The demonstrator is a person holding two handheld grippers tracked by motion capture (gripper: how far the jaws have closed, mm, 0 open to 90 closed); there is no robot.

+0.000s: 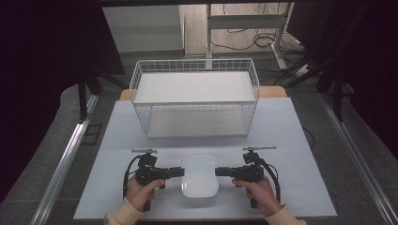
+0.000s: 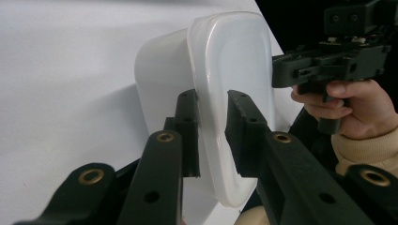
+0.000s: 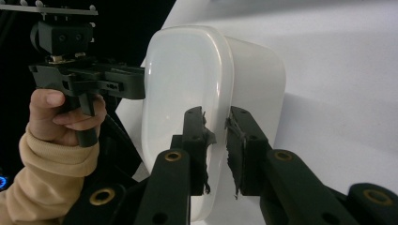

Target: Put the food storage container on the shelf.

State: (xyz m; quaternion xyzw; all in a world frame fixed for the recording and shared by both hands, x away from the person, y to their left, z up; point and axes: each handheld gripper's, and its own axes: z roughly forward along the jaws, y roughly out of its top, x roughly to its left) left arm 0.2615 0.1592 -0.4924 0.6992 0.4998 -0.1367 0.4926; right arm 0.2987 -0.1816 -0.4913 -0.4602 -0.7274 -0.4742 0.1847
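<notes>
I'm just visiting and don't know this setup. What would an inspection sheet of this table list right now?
Surface: pale table top, bare around the items.
Job's things: white lidded container near the front edge; white wire basket behind it.
Clutter: nothing seen.
Grippers: left gripper and right gripper straddle the lid's rim from opposite sides; grip firmness unclear.
Cables: black cable on each gripper; more on the floor behind.
Surroundings: dark curtains, metal rails.

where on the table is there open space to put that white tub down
Free: the strip between the wire basket and the white tub, plus the table margins outside each gripper. Crowded: the front middle, where left gripper and right gripper flank the tub.
</notes>
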